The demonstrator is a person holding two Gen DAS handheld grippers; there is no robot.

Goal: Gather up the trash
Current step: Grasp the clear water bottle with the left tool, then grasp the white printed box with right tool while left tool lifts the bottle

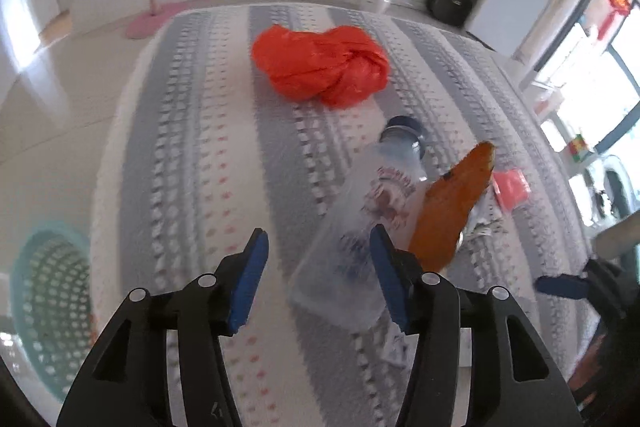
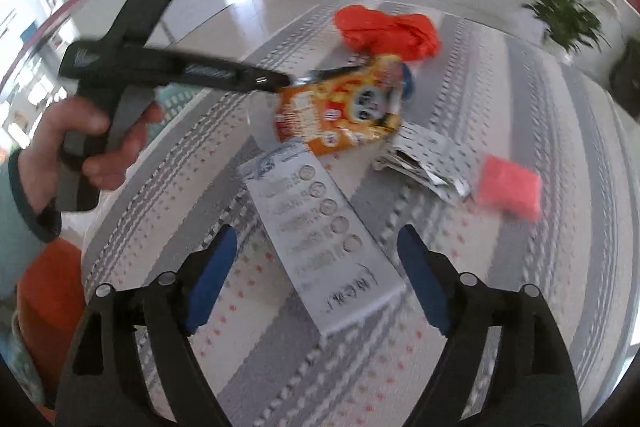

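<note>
Left wrist view first: your left hand-held gripper (image 1: 318, 267) points down at the striped desk (image 1: 200, 147) with its jaws about half open. A clear bottle (image 1: 372, 203) with a blue cap lies on its side between them. Its base sits right at the right-side pad, while cloth shows between the bottle and the left-side pad, so you have no grip on it. Just to the right of the bottle an orange snack bag (image 1: 452, 211) stands up on edge, touching the bottle's shoulder. Past it lie a crumpled silver wrapper (image 1: 484, 223) and a pink packet (image 1: 510, 187), close together near the desk's right side. Farther back, in the middle of the desk, sits a knotted red bag (image 1: 320, 67), well apart from the rest. Down on the floor at the left you've got a teal basket (image 1: 48, 307).

Over to the right wrist view: your right hand-held gripper (image 2: 316, 267) is spread wide and holds nothing. A white printed slip (image 2: 320, 227) lies flat on the cloth below it, running up between the two fingers, with neither pad touching it. Beyond the slip you can see the snack bag's printed face, and the tip of your left hand-held gripper sits at the bag's upper left corner. Whether it touches the bag, you can't tell; the picture is blurred there. Your left hand (image 2: 92, 143) is wrapped round that tool's handle at the left edge.
</note>
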